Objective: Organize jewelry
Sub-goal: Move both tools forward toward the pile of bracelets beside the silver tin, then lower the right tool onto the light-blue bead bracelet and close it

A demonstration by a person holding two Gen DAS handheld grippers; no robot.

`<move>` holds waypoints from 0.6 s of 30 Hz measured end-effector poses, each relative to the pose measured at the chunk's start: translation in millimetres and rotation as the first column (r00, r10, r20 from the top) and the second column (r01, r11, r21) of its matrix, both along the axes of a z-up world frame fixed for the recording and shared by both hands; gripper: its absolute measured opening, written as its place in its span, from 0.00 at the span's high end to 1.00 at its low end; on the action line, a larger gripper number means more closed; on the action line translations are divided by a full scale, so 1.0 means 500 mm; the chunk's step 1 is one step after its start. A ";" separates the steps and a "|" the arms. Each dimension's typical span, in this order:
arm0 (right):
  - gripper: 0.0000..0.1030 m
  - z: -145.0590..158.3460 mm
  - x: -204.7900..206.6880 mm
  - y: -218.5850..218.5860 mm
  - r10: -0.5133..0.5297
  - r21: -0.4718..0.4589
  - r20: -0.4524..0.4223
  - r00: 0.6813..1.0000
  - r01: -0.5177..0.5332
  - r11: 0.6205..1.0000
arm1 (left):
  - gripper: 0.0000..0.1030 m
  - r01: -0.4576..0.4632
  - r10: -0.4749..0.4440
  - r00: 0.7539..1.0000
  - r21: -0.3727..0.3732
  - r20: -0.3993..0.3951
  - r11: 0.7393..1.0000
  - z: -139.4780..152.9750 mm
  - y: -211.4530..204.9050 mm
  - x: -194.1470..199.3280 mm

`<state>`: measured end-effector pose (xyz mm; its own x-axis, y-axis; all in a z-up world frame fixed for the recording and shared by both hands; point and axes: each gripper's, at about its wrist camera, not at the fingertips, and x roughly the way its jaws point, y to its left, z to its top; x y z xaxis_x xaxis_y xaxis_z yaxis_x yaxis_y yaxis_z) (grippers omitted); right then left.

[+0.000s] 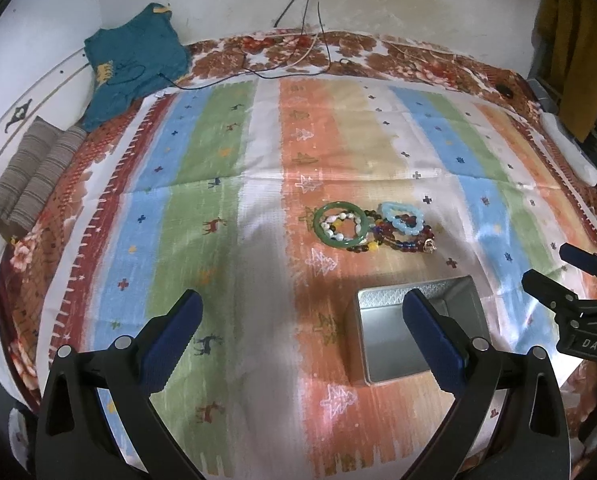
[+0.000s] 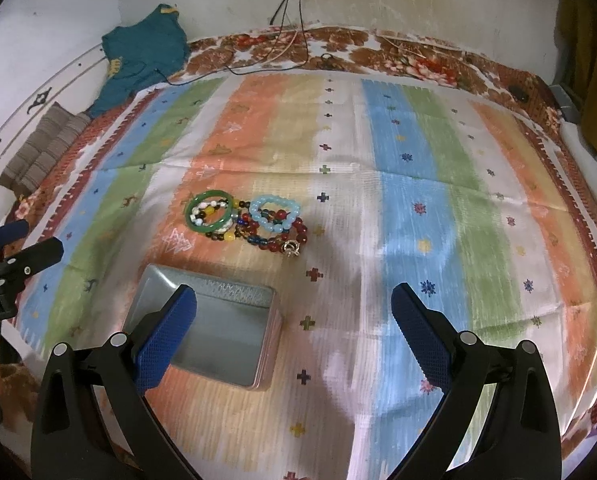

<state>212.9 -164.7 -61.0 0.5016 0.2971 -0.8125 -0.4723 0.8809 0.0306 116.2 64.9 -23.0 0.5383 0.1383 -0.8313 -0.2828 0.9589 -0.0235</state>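
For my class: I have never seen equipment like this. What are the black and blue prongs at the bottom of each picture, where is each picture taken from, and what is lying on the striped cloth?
No robot here: a person holds a two-finger claw in each hand, with a camera on each looking forward along its fingers. One picture is from the left claw, the other from the right claw. Both stand open and hold nothing.

On the striped cloth lies a pile of jewelry: a green bangle with a white bead bracelet inside it, a pale blue bead bracelet, and dark red and mixed beads. Nearer the cameras sits an open metal tin, empty as far as visible. A teal garment lies at the far left.
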 end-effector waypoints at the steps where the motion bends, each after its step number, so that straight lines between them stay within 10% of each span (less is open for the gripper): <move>1: 0.04 -0.002 0.007 0.003 -0.003 -0.004 -0.004 1.000 0.003 1.000 | 0.05 -0.003 0.003 1.000 0.004 -0.005 1.000 -0.003 0.002 0.007; 18: 0.04 -0.035 0.084 0.046 0.002 -0.029 -0.048 0.999 -0.003 1.000 | 0.05 -0.040 0.040 0.996 -0.005 -0.080 0.999 -0.048 0.046 0.095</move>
<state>254.8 -141.7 -78.4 0.4611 0.2739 -0.8440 -0.4729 0.8807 0.0275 163.5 87.7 -46.9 0.4640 0.1523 -0.8727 -0.3221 0.9467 -0.0060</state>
